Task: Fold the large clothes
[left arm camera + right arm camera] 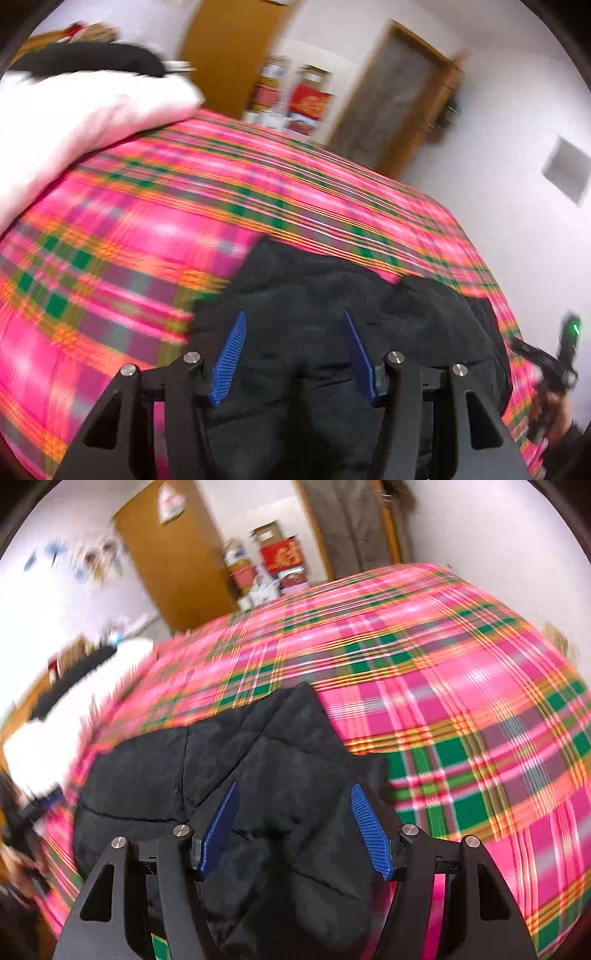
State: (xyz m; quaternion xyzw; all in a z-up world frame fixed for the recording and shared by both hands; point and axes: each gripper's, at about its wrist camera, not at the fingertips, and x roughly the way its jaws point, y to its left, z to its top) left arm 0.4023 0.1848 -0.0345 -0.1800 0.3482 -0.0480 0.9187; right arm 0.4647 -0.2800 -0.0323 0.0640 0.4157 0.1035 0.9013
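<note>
A black quilted jacket [332,314] lies on a bed covered with a pink, green and orange plaid sheet [147,221]. My left gripper [293,321] is open above the jacket, blue pads spread with only cloth seen behind them. In the right wrist view the same jacket [240,760] lies folded in a thick bundle on the plaid sheet [461,701]. My right gripper [293,794] is open over the jacket's near right part. Both views are motion-blurred. The right gripper [554,365] also shows at the left wrist view's right edge.
A white quilt [74,122] with a dark garment [92,59] on top lies at the bed's far left. Beyond the bed are a wooden door [173,561], stacked boxes [273,565], a framed panel [391,99] and white walls.
</note>
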